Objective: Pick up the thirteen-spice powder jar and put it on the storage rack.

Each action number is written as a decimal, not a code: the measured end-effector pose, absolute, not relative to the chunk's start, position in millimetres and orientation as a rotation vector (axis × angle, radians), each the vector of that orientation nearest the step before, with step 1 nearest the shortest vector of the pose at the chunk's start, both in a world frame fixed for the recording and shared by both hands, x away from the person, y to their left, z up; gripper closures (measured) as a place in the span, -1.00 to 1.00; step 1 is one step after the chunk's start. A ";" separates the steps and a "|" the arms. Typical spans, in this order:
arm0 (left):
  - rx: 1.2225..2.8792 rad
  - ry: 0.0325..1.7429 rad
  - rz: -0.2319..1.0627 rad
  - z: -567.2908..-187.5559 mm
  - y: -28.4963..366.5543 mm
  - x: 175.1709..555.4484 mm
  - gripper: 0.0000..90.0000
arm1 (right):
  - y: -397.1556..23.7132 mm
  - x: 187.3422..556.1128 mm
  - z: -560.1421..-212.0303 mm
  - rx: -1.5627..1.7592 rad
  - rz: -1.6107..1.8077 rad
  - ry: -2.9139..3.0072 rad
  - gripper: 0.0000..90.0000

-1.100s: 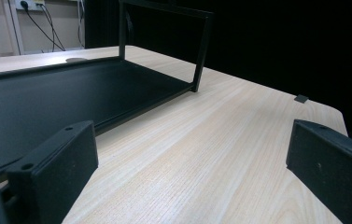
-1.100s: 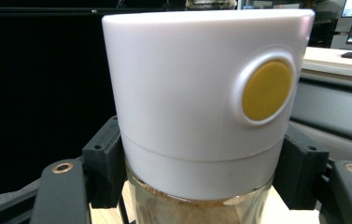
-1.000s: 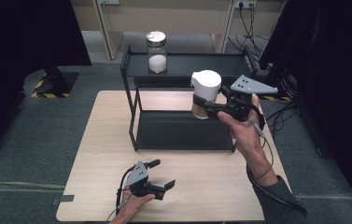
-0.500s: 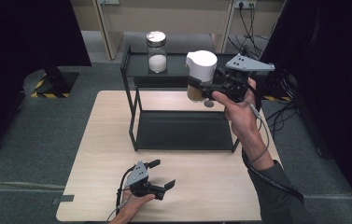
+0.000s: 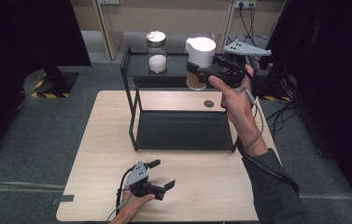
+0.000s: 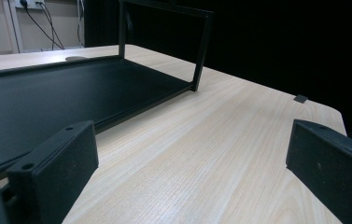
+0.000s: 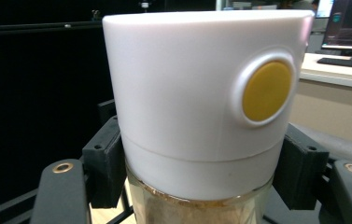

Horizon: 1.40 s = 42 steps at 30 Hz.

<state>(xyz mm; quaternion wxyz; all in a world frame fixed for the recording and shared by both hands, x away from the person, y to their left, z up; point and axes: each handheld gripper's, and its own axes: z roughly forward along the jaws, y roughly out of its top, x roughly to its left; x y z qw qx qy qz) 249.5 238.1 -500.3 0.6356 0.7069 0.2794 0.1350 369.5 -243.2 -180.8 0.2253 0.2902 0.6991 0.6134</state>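
— Jar (image 5: pixel 200 58) with the white lid: where is it now?
— Clamped in the right gripper (image 5: pixel 197 74) jaws, lifted from beside the rack's (image 5: pixel 131 116) lower tray to its top shelf, near the salt jar (image 5: pixel 156 51) — probably about to be set down.
— Left gripper (image 5: pixel 160 175)?
— Jaws wide, idle on the table (image 5: pixel 99 140).

Light wood-grain rectangular table (image 5: pixel 99 154) with rounded corners on grey carpet floor (image 5: pixel 33 135). Beige wall panel (image 5: pixel 178 16) at the back with a white power socket (image 5: pixel 241 4) and black cables (image 5: pixel 248 21) hanging down. Black curtains (image 5: pixel 19 32) left and right. Black stand base with yellow-black hazard tape (image 5: pixel 47 86) on the floor at left. Dark monitor and keyboard on a beige desk (image 7: pixel 346 60) in the right gripper view. Lighting even, dim at the edges.
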 end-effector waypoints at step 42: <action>1.611 0.642 0.296 -500.3 239.3 249.1 -0.96 | -207.3 418.2 -174.6 0.926 1.563 1.834 -0.31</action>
